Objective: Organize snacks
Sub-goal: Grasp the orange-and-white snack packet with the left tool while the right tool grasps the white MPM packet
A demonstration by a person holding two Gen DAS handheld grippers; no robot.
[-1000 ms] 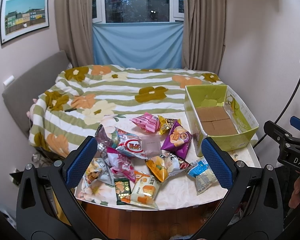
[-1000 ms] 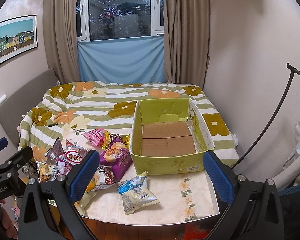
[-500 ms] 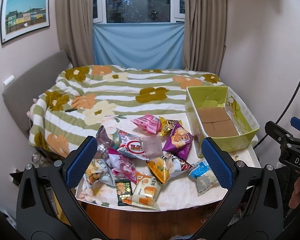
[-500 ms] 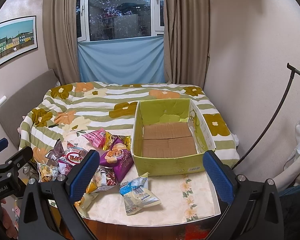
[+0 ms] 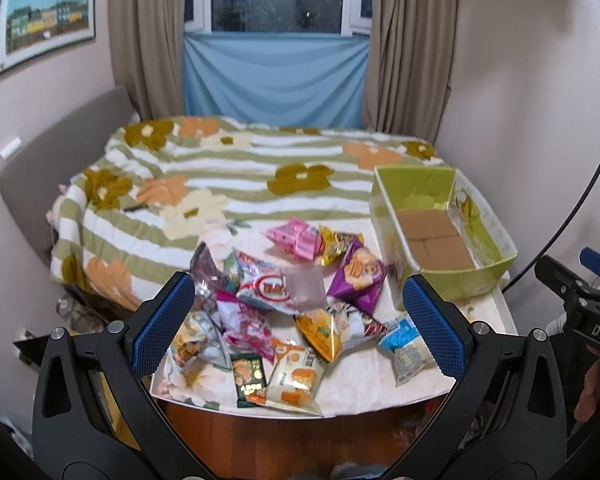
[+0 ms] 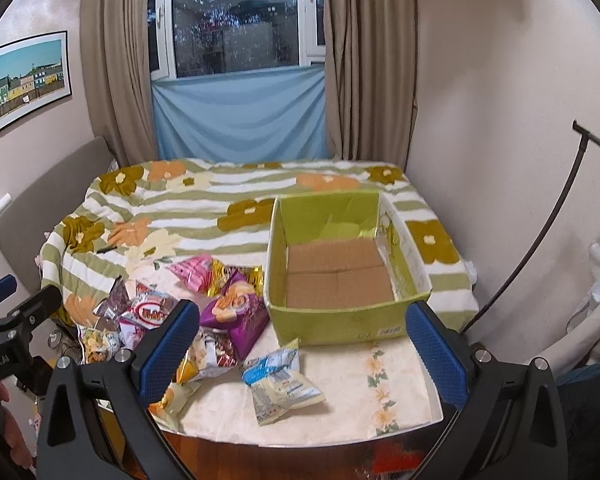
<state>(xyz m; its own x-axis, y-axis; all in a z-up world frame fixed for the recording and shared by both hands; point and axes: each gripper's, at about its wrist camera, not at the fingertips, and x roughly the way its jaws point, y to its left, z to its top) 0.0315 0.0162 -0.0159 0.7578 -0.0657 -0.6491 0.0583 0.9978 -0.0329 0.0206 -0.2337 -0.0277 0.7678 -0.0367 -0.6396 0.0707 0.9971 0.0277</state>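
Loosely heaped, the snack packets (image 5: 296,300) lie on the white table (image 6: 340,396), left of the empty green box (image 6: 332,320); a blue-and-white packet (image 6: 278,380) lies apart. Left gripper (image 5: 296,320) and right gripper (image 6: 300,344) hover above, jaws spread wide, gripping nothing.

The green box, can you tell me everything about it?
The green box is an open cardboard carton with no lid: yellow-green walls, plain brown flaps for a floor, a small white label low on its near wall. It is empty and sits upright on the table, at the bed's edge. The purple snack bag lies against its left corner.
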